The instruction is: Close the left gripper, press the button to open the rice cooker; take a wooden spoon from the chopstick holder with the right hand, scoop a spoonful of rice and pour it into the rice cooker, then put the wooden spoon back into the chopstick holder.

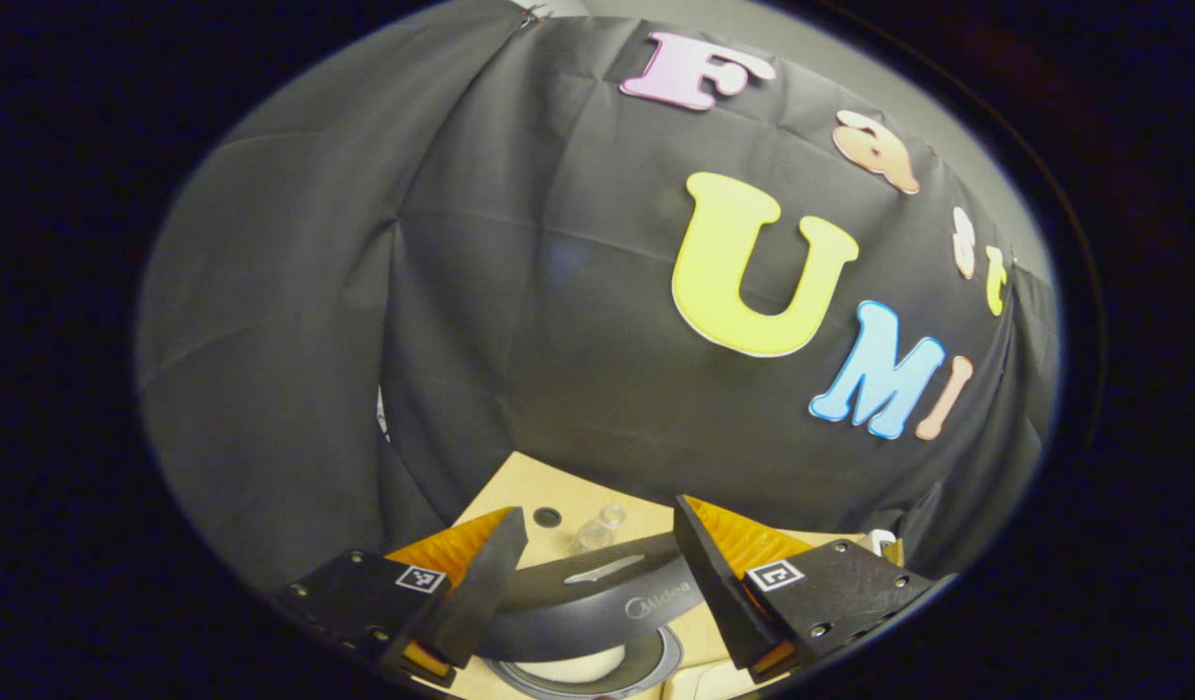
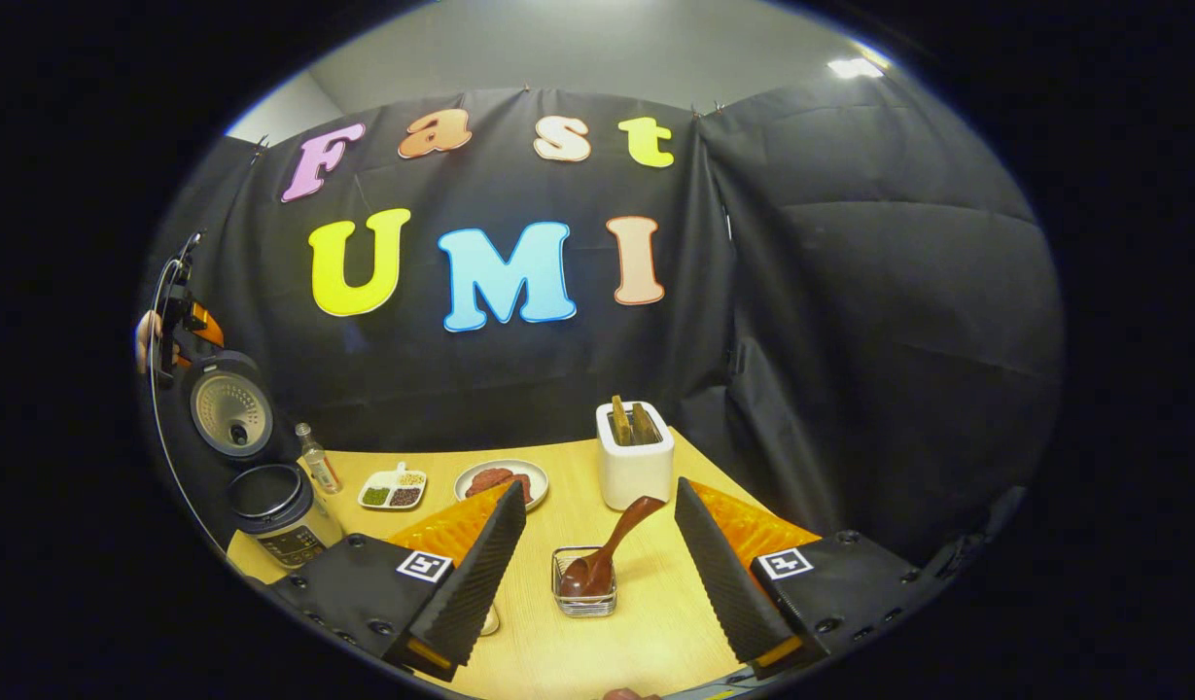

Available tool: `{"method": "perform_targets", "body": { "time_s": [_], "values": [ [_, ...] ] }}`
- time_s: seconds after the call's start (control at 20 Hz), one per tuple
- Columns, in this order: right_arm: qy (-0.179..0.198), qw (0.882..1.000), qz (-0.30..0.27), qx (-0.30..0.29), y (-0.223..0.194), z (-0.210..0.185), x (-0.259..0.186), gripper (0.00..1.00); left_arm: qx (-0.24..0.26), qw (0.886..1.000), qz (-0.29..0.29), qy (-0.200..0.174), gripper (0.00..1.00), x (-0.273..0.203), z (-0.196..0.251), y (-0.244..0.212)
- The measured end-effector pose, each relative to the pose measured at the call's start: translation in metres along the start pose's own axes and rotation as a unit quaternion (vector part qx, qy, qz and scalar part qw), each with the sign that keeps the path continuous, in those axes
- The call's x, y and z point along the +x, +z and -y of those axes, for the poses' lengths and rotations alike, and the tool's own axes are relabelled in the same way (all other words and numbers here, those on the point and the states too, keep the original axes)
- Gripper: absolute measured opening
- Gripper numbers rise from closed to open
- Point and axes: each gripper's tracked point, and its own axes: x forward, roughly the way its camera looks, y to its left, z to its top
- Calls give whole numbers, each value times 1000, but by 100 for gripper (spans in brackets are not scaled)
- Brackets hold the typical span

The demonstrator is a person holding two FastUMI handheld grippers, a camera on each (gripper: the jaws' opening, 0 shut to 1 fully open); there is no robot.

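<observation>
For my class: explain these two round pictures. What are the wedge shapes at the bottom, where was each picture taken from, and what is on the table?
No robot here: a person holds a two-fingered tool in each hand, each carrying a camera. The wedges are fingers. Left tool hangs open above the open rice cooker. Right tool is open, holding nothing, facing a spoon resting in a small wire basket. Behind stand a white holder, a plate, a divided dish, a small bottle and the rice cooker.

A ceiling light point(image 2: 853, 67) glared at upper right; the bench point(image 2: 646, 622) was evenly lit, edges bowed and dimmed by fisheye distortion.
</observation>
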Motion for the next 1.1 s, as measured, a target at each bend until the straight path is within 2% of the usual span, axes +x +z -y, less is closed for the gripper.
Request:
{"method": "perform_targets", "body": {
  "time_s": [0.15, 0.4, 0.75, 1.1],
  "values": [
    [2, 1000, 14, -8, 9, -4, -3, 98, -11, 999, -30, 15, 95, 19, -2, -13],
    [12, 1000, -4, -3, -6, -3, -3, 98, -71, 995, -74, 1, 98, 6, 12, -44],
    [19, 999, -22, 19, -19, 18, 7, 98, -62, 989, -132, 13, 98, -12, 34, -99],
    [29, 998, -40, 29, -34, 35, 14, 98, -9, 986, -166, 27, 99, -29, 43, -150]
  ]
}}
